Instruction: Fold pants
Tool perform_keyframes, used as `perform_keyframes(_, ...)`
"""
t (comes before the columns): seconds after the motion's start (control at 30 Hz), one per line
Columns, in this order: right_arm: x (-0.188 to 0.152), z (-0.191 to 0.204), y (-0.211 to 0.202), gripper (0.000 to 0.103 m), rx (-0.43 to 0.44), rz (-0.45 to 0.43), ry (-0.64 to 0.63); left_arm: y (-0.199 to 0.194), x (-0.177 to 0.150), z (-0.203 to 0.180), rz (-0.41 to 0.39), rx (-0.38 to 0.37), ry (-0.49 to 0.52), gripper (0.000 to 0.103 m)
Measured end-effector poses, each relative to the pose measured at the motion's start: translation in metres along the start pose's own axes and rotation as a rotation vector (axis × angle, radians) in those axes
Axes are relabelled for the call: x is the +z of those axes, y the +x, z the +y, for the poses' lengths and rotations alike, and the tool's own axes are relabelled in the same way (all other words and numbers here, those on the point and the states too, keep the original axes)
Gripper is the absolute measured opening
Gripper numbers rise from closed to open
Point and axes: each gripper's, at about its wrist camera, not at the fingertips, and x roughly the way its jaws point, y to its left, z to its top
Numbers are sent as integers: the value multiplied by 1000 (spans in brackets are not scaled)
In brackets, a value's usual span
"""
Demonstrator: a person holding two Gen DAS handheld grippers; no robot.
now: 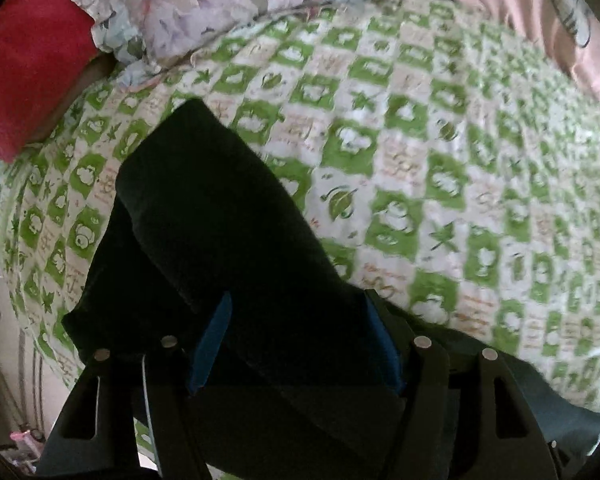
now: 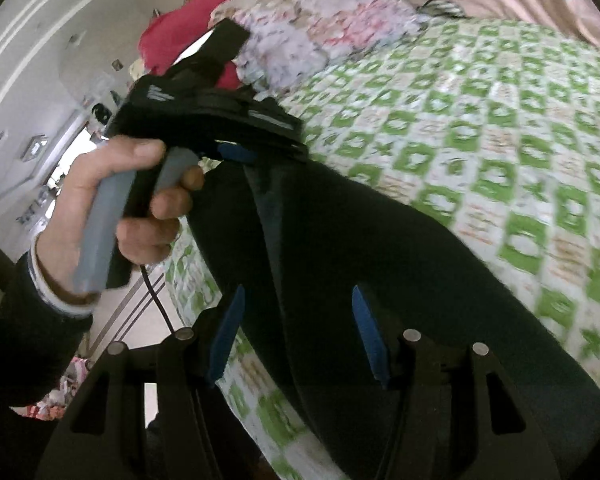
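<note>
The dark pants (image 1: 220, 216) lie folded lengthwise on a bed with a green-and-white checked sheet (image 1: 440, 140). In the left wrist view my left gripper (image 1: 296, 340) has its blue pads set wide apart, with the thick pants fabric filling the space between them. In the right wrist view the pants (image 2: 380, 260) run from the left gripper (image 2: 236, 152), held in a hand at upper left, down under my right gripper (image 2: 300, 332). The right gripper's blue pads are apart over the cloth.
A red blanket (image 1: 32, 60) and a floral quilt (image 1: 188, 12) lie at the head of the bed. A pink patterned cover (image 1: 540, 12) is at the far right. The bed's edge and the floor (image 2: 132, 312) are at left.
</note>
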Motion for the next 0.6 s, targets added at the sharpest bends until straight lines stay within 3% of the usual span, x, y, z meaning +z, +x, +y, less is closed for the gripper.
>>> perform_keyframes(0.07, 3, 2, 12, 57, 15, 19, -3, 2, -5, 3, -23, -7, 6, 59)
perform_keyframes(0.13, 5, 3, 23, 57, 13, 40, -5, 2, -9, 7, -40, -35, 7, 36)
perform_keyframes(0.17, 5, 3, 29, 55, 12, 54, -7, 1, -13, 9, -41, -60, -1, 20)
perform_keyframes(0.2, 4, 3, 35, 43, 14, 64, -10, -1, -15, 15, -46, -88, -22, 12)
perform_keyframes(0.3, 2, 6, 45, 10, 19, 87, -26, -14, -24, 34, -109, -211, -93, 6)
perform_keyframes(0.5, 6, 17, 29, 7, 22, 43, -66, -37, -54, 83, -188, -400, -239, 5)
perform_keyframes(0.6, 10, 28, 19, 7, 14, 26, -106, -51, -72, 100, -227, -460, -288, 5)
